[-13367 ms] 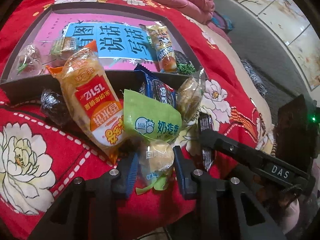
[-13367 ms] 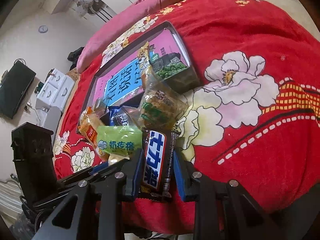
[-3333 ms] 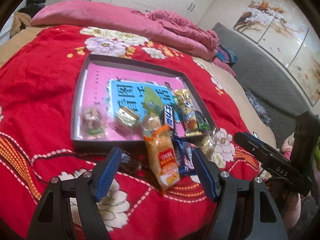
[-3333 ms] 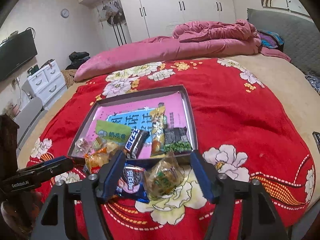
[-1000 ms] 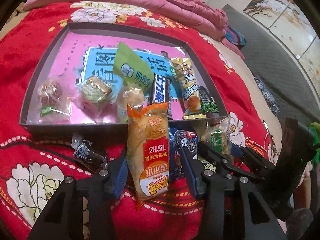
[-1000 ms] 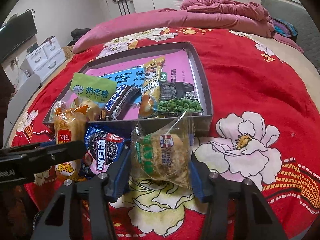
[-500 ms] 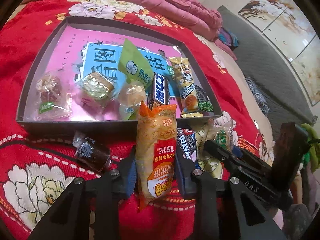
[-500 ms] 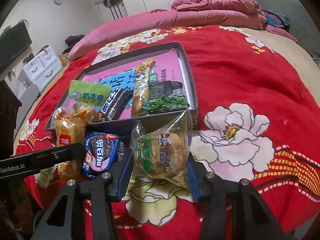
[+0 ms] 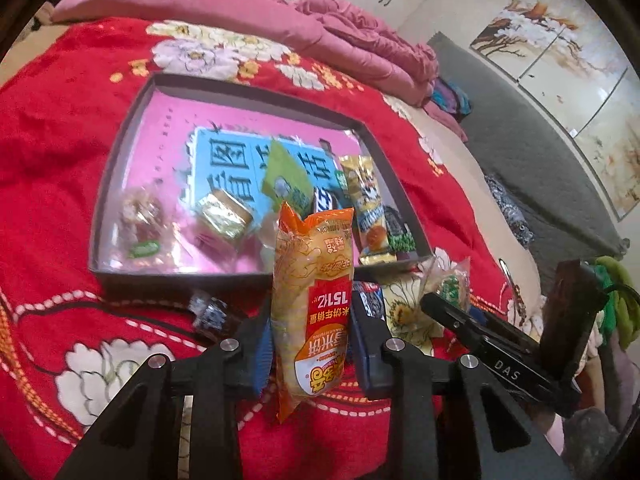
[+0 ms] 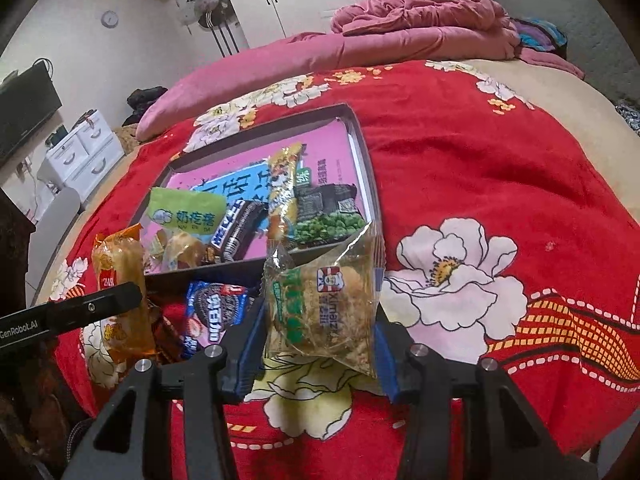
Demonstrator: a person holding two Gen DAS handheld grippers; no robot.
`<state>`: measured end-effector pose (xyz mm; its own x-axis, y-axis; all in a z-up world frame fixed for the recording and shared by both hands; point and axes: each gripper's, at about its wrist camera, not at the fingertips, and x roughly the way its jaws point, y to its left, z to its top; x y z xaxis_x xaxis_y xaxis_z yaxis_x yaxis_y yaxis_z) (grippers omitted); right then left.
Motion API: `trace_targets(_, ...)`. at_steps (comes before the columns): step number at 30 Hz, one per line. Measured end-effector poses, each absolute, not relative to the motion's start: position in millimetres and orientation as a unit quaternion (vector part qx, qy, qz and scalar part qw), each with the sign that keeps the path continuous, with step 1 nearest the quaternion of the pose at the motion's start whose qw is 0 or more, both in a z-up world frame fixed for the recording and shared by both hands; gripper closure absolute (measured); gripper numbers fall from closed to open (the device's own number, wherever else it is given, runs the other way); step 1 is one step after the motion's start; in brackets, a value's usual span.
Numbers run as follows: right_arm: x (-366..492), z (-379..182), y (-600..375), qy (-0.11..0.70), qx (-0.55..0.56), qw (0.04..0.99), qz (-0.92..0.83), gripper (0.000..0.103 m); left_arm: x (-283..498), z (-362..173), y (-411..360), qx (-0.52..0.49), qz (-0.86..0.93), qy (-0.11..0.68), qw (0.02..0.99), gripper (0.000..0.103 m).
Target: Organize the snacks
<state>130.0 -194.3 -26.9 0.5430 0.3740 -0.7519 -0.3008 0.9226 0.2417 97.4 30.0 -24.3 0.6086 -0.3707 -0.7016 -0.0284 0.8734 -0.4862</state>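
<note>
One grey tray (image 9: 256,280), six snack packets inside it, four packets outside, and two grippers.

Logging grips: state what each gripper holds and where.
Left gripper pinches the orange rice-cracker pack at its lower half. Right gripper clamps the clear pastry packet by its sides.

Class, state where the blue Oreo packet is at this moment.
In the right wrist view the blue Oreo packet lies on the red blanket, just outside the box's near wall, between the orange rice-cracker packet and the clear cake packet.
</note>
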Motion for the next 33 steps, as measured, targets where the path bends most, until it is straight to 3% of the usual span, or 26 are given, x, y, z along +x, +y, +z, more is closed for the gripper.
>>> trace_targets(20, 132, 5, -183, 0.403, 0.061, 0.889, 0.210, 0.055, 104, 4, 101, -0.258, -0.021, 0.339, 0.904, 0.069)
trace_targets(33, 149, 14, -175, 0.388, 0.060, 0.897, 0.206, 0.055, 120, -9, 93, -0.249, -0.018, 0.351, 0.902, 0.069)
